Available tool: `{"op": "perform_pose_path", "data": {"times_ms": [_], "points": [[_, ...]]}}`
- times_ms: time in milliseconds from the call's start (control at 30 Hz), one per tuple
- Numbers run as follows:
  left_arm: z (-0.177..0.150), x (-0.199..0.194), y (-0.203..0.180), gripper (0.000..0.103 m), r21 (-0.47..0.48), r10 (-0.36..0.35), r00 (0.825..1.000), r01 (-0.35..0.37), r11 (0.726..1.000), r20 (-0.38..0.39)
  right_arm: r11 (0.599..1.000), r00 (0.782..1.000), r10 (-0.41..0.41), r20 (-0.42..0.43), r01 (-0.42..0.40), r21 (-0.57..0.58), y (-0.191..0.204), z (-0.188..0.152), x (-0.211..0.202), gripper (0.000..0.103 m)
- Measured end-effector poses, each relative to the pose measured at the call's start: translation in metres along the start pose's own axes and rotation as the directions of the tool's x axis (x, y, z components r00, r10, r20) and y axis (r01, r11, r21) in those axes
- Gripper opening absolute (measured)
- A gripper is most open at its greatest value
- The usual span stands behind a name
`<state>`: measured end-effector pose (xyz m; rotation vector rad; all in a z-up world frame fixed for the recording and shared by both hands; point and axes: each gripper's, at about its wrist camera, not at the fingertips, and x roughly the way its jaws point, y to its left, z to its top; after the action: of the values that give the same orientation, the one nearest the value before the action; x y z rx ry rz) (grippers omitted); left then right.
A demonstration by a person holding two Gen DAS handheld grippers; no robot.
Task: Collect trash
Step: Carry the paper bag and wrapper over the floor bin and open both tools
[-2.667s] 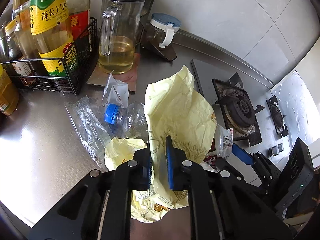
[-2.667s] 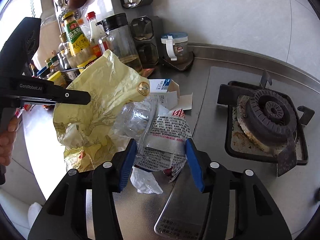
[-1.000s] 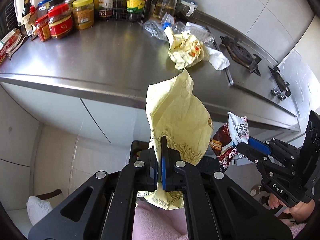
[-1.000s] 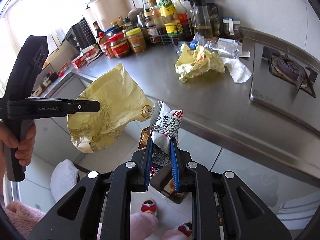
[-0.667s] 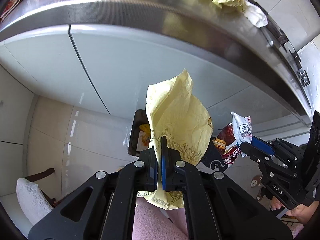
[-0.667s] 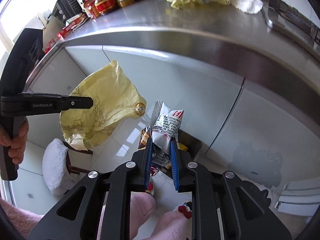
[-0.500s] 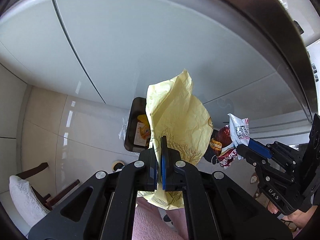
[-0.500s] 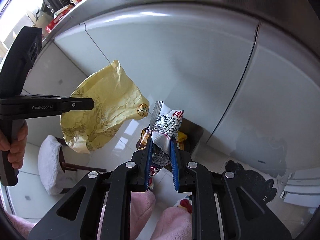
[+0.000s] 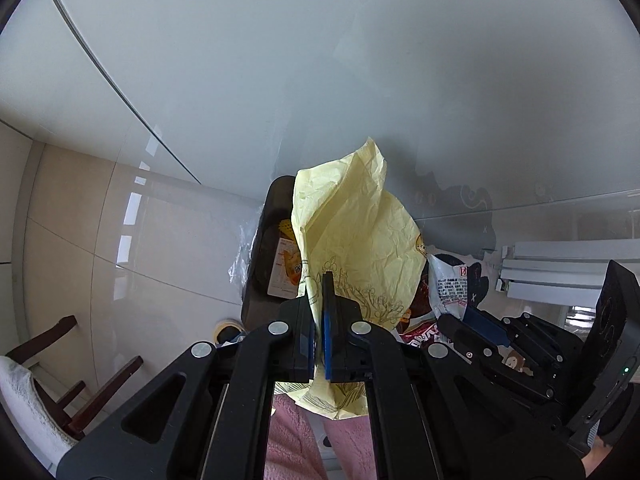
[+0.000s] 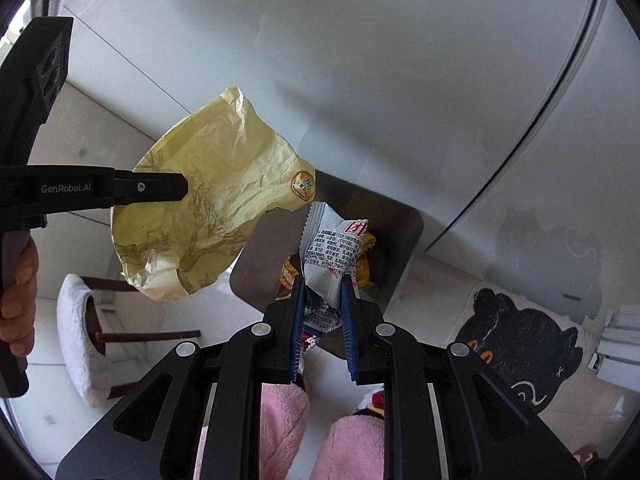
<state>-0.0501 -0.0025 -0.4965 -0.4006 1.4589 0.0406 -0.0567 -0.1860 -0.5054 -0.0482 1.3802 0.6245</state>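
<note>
My left gripper (image 9: 319, 280) is shut on a crumpled yellow paper wrapper (image 9: 352, 236), which hangs over a dark trash bin (image 9: 266, 248) on the floor. The same wrapper (image 10: 208, 200) shows in the right wrist view, pinched by the left gripper (image 10: 182, 188). My right gripper (image 10: 323, 280) is shut on a silver and red snack packet (image 10: 334, 248), just above the bin (image 10: 396, 224) that holds other wrappers. That packet (image 9: 450, 284) and the right gripper (image 9: 460, 312) sit at the right of the left wrist view.
White cabinet doors (image 9: 320, 60) rise behind the bin. A wooden stool with a white cushion (image 10: 80, 320) stands at the left. A black cat-shaped mat (image 10: 524, 344) lies on the floor at the right. Pink fuzzy slippers (image 10: 280, 420) are below the grippers.
Both grippers have dropped from countertop height down past the cabinet fronts to just above the bin, still holding the wrapper and the packet. The counter has left the view.
</note>
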Motion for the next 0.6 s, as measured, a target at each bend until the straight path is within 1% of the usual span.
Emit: {"op": "perform_pose_path", "data": {"times_ms": [133, 300, 367, 400, 433, 467, 500, 533, 567, 600], "points": [[0.006, 0.02, 0.004, 0.002, -0.026, -0.01, 1.0, 0.01, 1.0, -0.025, 1.0, 1.0, 0.01, -0.023, -0.009, 0.01, -0.004, -0.002, 0.021, 0.02], [0.009, 0.036, 0.004, 0.003, -0.027, -0.021, 0.998, 0.019, 0.999, -0.057, 0.999, 0.999, 0.017, -0.038, -0.015, 0.034, -0.006, -0.002, 0.042, 0.022], [0.011, 0.041, 0.006, 0.007, -0.029, -0.028, 0.997, 0.026, 0.999, -0.068, 0.999, 0.999, 0.026, -0.044, -0.024, 0.044, -0.008, -0.001, 0.048, 0.026], [0.011, 0.043, 0.007, 0.007, -0.032, -0.03, 0.997, 0.028, 0.999, -0.071, 0.999, 0.998, 0.031, -0.049, -0.029, 0.046, -0.008, 0.0, 0.051, 0.026], [0.011, 0.043, 0.008, 0.008, -0.033, -0.032, 0.997, 0.03, 0.999, -0.074, 0.999, 0.998, 0.029, -0.055, -0.026, 0.047, -0.008, 0.001, 0.054, 0.029], [0.011, 0.043, 0.008, 0.011, -0.035, -0.029, 0.997, 0.027, 0.999, -0.076, 0.999, 0.998, 0.026, -0.058, -0.023, 0.049, -0.008, 0.002, 0.055, 0.034], [0.011, 0.043, 0.007, 0.011, -0.036, -0.03, 0.997, 0.028, 0.999, -0.076, 0.999, 0.998, 0.021, -0.059, -0.018, 0.05, -0.008, 0.002, 0.057, 0.036], [0.012, 0.043, 0.007, 0.015, -0.037, -0.03, 0.997, 0.027, 0.999, -0.078, 0.999, 0.998, 0.016, -0.059, -0.013, 0.053, -0.008, 0.003, 0.057, 0.041], [0.012, 0.043, 0.008, 0.023, -0.04, -0.034, 0.996, 0.031, 0.999, -0.081, 0.998, 0.998, 0.015, -0.058, -0.011, 0.058, -0.009, 0.003, 0.058, 0.046], [0.013, 0.043, 0.008, 0.026, -0.042, -0.038, 0.996, 0.035, 0.998, -0.084, 0.998, 0.998, 0.014, -0.059, -0.01, 0.063, -0.009, 0.003, 0.058, 0.047]]}}
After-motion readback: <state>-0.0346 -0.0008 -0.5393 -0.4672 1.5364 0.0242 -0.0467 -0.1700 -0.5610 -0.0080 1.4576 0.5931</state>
